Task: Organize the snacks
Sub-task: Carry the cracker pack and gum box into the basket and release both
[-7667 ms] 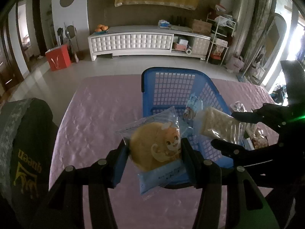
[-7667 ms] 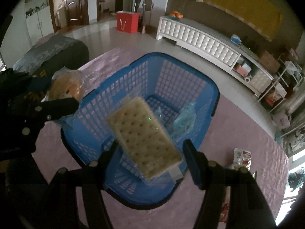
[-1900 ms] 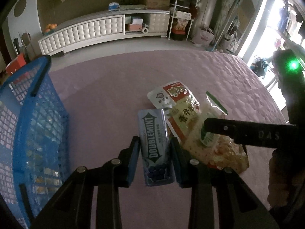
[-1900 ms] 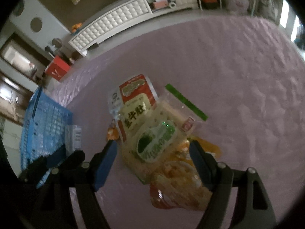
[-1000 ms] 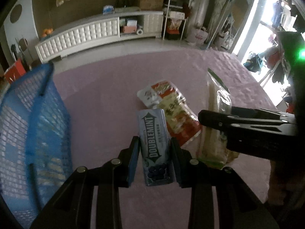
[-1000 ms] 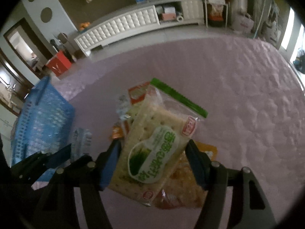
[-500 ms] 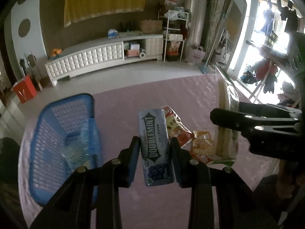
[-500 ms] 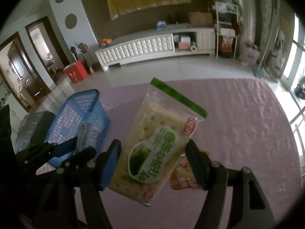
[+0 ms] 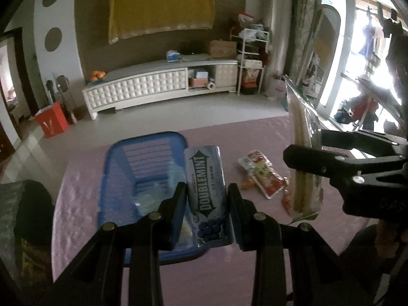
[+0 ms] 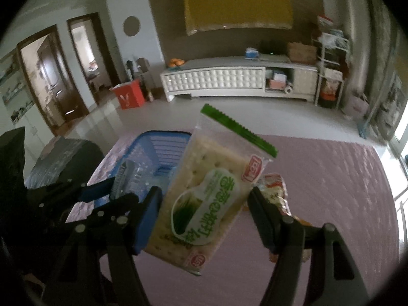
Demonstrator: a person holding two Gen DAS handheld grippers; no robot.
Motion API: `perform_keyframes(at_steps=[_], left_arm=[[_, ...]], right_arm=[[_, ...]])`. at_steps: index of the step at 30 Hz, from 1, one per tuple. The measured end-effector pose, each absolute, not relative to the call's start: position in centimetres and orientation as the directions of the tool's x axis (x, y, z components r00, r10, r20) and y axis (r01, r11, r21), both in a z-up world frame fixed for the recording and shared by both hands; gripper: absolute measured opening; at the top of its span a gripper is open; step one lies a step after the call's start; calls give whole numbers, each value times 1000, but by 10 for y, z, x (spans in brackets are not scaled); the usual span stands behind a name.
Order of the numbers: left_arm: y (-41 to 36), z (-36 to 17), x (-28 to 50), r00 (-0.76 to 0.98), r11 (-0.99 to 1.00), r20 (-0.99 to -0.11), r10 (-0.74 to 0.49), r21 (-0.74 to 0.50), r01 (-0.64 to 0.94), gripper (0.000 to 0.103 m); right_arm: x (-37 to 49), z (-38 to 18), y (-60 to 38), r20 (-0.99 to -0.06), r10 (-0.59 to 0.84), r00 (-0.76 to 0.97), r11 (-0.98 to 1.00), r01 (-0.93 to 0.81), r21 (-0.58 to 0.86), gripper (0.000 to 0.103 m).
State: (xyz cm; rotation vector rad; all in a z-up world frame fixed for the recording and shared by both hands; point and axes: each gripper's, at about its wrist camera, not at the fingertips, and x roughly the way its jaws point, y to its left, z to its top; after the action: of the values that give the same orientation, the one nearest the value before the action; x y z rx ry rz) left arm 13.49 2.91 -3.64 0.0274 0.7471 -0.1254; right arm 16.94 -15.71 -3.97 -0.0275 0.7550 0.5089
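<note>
Snacks half sorted: your left tongs point(image 9: 207, 211) clamped gum point(image 9: 207, 193), right tongs point(image 10: 205, 219) clamped crackers point(image 10: 211, 193); basket point(image 9: 142, 142) ahead, packets point(image 9: 262, 176) beyond on tabletop point(image 9: 204, 275).

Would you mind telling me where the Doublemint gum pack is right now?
In the left wrist view the Doublemint pack sits centre frame, clamped upright in the left gripper, in front of the blue basket.

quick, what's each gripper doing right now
Left gripper: shut on the Doublemint gum pack.
Right gripper: shut on the cracker packet.
</note>
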Motion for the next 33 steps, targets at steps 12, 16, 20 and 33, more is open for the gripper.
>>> perform_keyframes(at_steps=[12,16,20,33], left_arm=[[117,-38,122,713,999,-700,-47,-35,31,30],[146,-46,127,698,998,-714,-48,-66,1,30],[170,-57,134,684,997,-728,-36,-73,-25,30],[209,-90,150,637,991,-768,-68,-128,-49,30]], right_arm=[[174,-39,-75,-686,475,551,816,-567,110,73],[179,-49,-44,-711,473,520,795,-599,91,73],[184,-63,-20,-735,471,488,780,-620,88,73],[211,-127,31,-842,392,371,784,-614,94,73]])
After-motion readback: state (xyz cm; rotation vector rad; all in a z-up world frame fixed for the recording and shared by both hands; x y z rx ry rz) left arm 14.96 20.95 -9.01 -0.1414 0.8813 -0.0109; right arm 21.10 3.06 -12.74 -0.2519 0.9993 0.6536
